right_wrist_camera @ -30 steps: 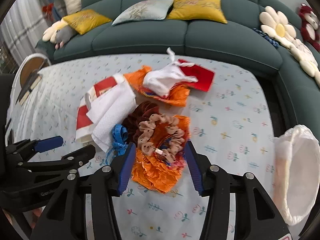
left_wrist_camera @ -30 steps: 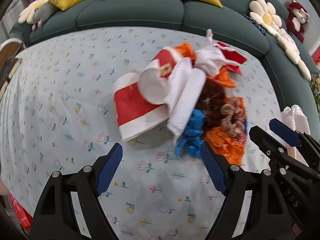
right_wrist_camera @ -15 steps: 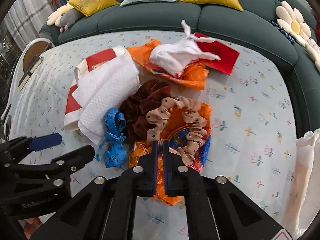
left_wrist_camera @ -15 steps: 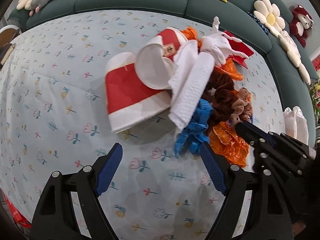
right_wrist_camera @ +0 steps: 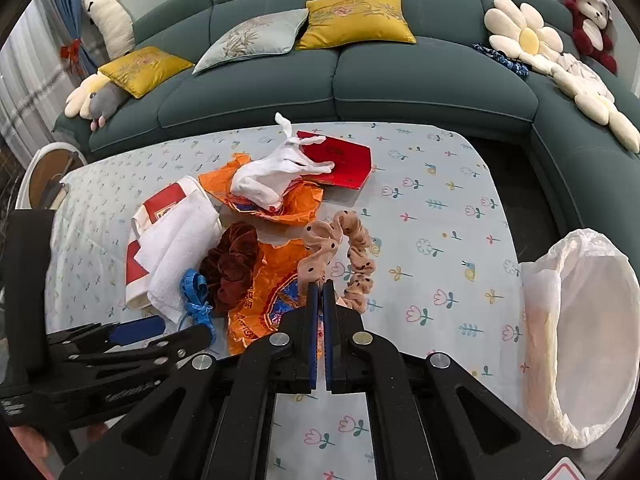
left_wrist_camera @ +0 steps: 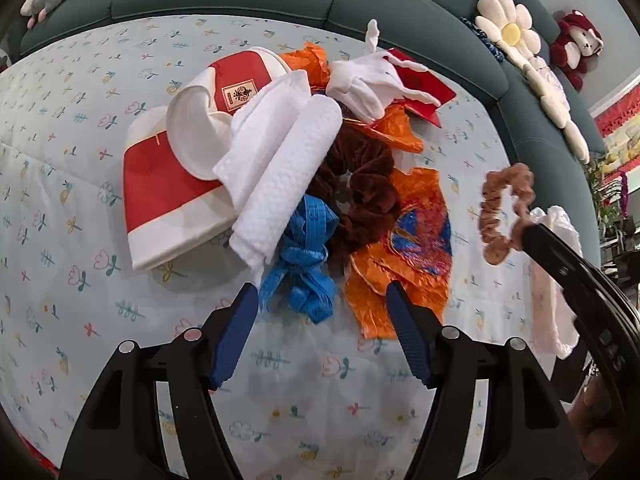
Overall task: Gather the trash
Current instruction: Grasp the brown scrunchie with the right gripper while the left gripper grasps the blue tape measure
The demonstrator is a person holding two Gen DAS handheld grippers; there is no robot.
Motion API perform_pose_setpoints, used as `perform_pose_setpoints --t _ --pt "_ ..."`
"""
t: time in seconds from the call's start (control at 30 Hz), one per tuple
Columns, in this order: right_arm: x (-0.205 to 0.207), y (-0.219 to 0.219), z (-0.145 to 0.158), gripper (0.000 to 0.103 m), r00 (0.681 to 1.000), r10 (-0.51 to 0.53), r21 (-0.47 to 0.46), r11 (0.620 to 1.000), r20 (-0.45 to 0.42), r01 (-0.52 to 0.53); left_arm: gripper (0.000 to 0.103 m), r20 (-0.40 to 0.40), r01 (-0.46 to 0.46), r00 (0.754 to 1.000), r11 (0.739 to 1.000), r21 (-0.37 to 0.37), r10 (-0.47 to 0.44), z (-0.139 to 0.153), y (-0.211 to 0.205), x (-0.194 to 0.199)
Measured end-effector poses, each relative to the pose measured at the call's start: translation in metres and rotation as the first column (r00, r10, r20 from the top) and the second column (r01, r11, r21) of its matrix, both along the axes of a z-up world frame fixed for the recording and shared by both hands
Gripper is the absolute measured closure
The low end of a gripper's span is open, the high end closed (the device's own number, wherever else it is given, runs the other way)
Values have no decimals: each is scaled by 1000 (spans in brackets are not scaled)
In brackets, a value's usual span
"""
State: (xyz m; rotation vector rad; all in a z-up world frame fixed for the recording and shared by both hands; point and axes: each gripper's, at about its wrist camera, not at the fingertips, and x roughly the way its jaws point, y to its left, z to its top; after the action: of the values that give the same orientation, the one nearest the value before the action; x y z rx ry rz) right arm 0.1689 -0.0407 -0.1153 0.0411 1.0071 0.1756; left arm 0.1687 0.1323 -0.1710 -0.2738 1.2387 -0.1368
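Your right gripper (right_wrist_camera: 319, 292) is clenched on the tan dotted scrunchie (right_wrist_camera: 340, 252), which hangs in the air off the floral tablecloth (right_wrist_camera: 440, 208), just right of the trash pile. In the left wrist view the same scrunchie (left_wrist_camera: 506, 212) dangles from the tip of your right gripper (left_wrist_camera: 528, 232), with the white bag (left_wrist_camera: 560, 280) behind it. From the right wrist view that bag (right_wrist_camera: 580, 320) sits at the right edge of the table with its mouth open toward you, well apart from the scrunchie, with bare cloth between them.

Your left gripper (left_wrist_camera: 320, 312) is released, its blue pads (left_wrist_camera: 236, 332) spread wide and holding nothing. Between them, just beyond the tips, lies the blue measuring tape (left_wrist_camera: 304, 272), bunched in a knot. To its right is the orange foil wrapper (left_wrist_camera: 400, 256), touching the right fingertip. The brown velvet scrunchie (left_wrist_camera: 360, 184) rests on the far part of that wrapper, and the white textured towel (left_wrist_camera: 280, 168) lies across the tape's far left end and over the red-and-white paper bag (left_wrist_camera: 160, 192). Farther off, a white glove (left_wrist_camera: 372, 84) sits on a second piece of orange foil (left_wrist_camera: 396, 128) and a red envelope (left_wrist_camera: 424, 84). The green sofa (right_wrist_camera: 360, 80) curves around the far and right sides of the table.
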Motion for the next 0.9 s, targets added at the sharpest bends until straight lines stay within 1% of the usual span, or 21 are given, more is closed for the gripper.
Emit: perform_pose_setpoints --t 0.17,0.23,0.27,0.3,0.33,0.37,0.4,0.6,0.7,0.9 --pt "-1 0 -2 101 1000 16 1 1000 -4 -16 46 -22 -24 999 1000 10 24 -14 -1 13" --pt "-1 0 -4 101 1000 22 1 1000 -6 -22 52 -33 -32 999 999 12 33 -21 0 17" --pt "-1 0 -5 101 1000 24 3 1000 -8 -24 59 -37 -33 999 999 9 33 -23 1 18" --pt "0 0 -6 101 1000 25 5 1000 -10 -25 63 -46 -35 998 999 2 35 -26 1 20" --pt "0 0 -6 101 1000 26 7 1000 -12 -26 65 -40 -40 998 999 3 40 -26 2 20" --pt "0 -1 -8 101 1000 28 7 1000 -14 -28 73 -34 -36 999 999 3 36 -26 2 20" --pt "0 -1 -8 101 999 29 7 1000 -16 -29 76 -40 -28 999 1000 -6 28 -27 1 20" --pt "-2 -2 -4 101 999 32 19 999 -8 -32 79 -16 -16 1000 1000 -9 16 -18 -4 14" --pt "-5 -2 3 101 1000 28 29 999 6 -28 81 9 -8 1000 1000 -10 9 -6 -8 9" --pt "-21 -10 25 101 998 6 41 999 55 -9 82 66 8 998 1000 -20 -7 27 -18 -2"
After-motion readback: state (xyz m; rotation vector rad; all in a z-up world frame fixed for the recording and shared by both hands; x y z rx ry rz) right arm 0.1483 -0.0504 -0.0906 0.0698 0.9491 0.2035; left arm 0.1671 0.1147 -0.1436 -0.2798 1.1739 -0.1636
